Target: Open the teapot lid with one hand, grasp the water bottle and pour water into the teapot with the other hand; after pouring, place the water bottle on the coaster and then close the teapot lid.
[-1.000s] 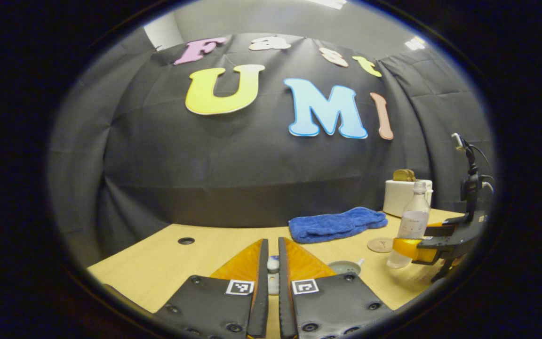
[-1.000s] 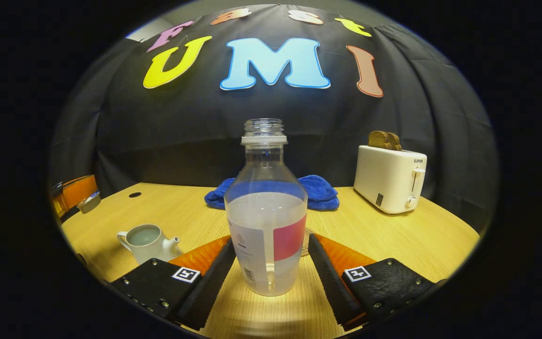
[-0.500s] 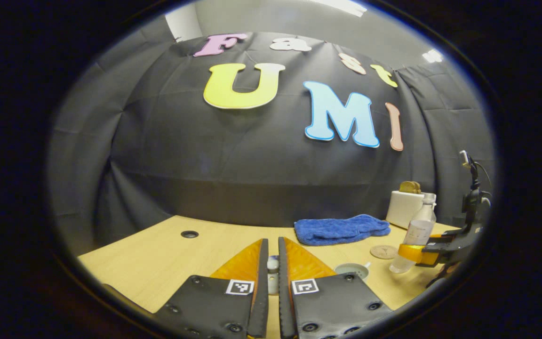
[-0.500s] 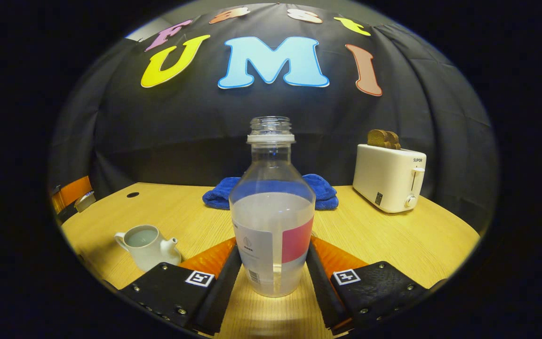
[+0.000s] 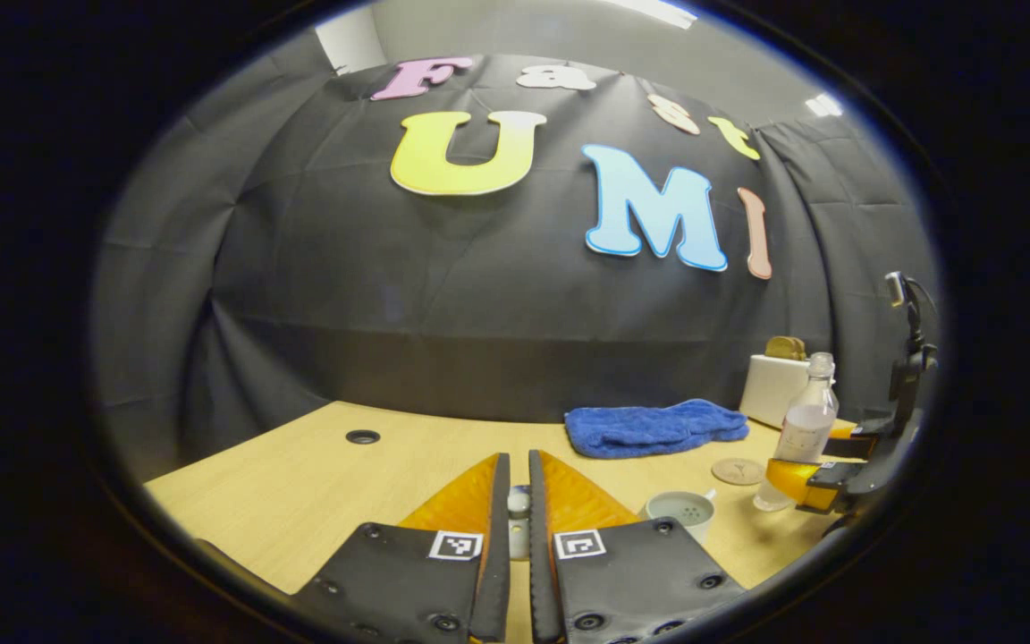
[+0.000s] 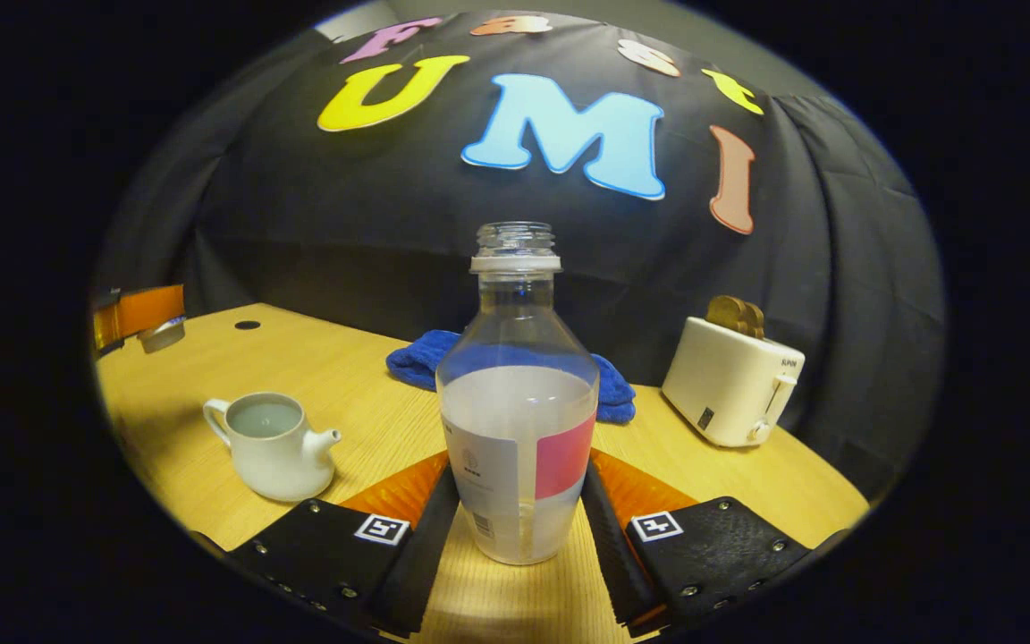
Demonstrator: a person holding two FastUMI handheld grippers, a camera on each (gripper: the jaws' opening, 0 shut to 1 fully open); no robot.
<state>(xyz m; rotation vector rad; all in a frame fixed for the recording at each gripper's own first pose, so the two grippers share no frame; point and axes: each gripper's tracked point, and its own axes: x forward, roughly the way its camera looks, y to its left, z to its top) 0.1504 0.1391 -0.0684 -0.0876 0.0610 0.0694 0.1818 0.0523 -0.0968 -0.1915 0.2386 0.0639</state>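
My left gripper point(image 5: 519, 461) is shut on the small knob of the teapot lid point(image 5: 519, 503), held up off the pot. The white teapot point(image 5: 681, 511) stands open just to its right, with liquid inside. It also appears at the lower left of the right gripper view, teapot point(image 6: 272, 444). My right gripper point(image 6: 519, 467) is shut on the clear, uncapped water bottle point(image 6: 519, 394), about half full. From the left gripper view, the bottle point(image 5: 803, 431) is at the far right in that gripper point(image 5: 799, 480). The round coaster point(image 5: 738, 470) lies on the table beside the bottle.
A blue towel point(image 6: 421, 358) lies at the back of the wooden table point(image 6: 363, 394). A white toaster point(image 6: 734, 383) with toast in it stands at the back right. A cable hole point(image 5: 362, 436) is at the back left.
My right gripper closed on the bottle, then rolled and swung so the teapot looks nearer. The left gripper kept hold of the lid and shifted slightly.
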